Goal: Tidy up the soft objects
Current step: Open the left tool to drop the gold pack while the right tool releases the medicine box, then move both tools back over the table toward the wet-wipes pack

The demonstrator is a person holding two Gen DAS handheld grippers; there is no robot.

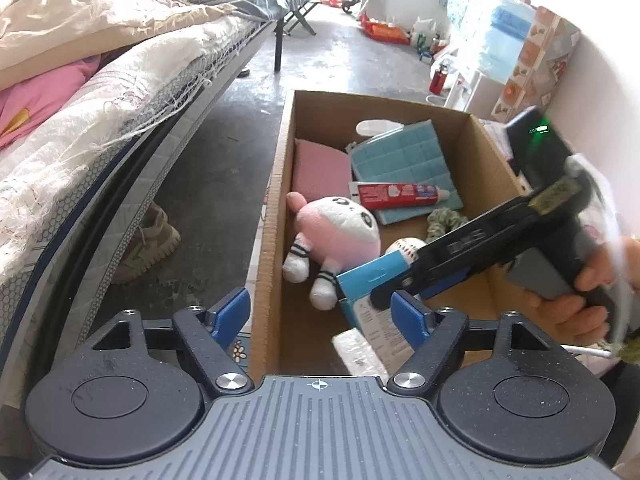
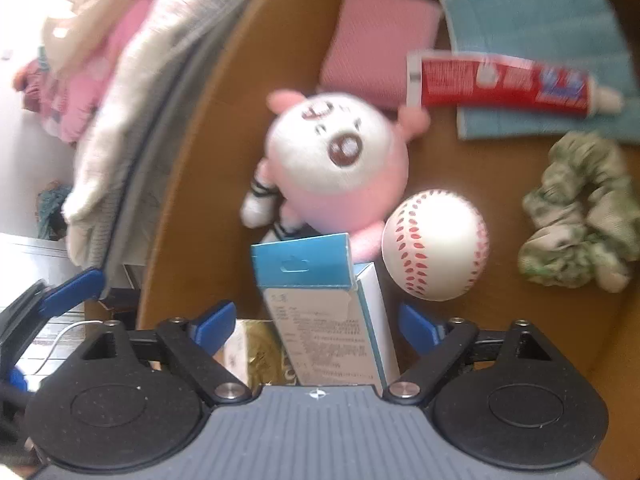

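- One bed (image 1: 120, 92) at 9–11 o'clock in left view, heaped bedding, cut off by frame edge; smeared with blur in right view.
- One cardboard box (image 1: 272, 208) on floor, centre to 3 o'clock; near end hidden behind gripper bodies.
- One teal cloth (image 1: 404, 160) at back of box, 1 o'clock; far corner cut off in right view.
- One pink pad (image 1: 320, 172) at 12 o'clock, partly behind plush.
- One pink-white plush (image 2: 340, 164), box centre, touching baseball.
- One blue-white carton (image 2: 328, 308) upright between right gripper (image 2: 316, 328) fingers, blue pads spread wide, not touching it.
- Left gripper (image 1: 320, 308) spread wide, nothing held, over box's near edge.
- One green scrunchie (image 2: 580, 212) at 3 o'clock, blurred.
- One baseball (image 2: 436, 244), mostly hidden in left view.
- One red toothpaste tube (image 2: 504, 84) lying on teal cloth.
- One shoe (image 1: 156, 240) under bed, partly hidden.
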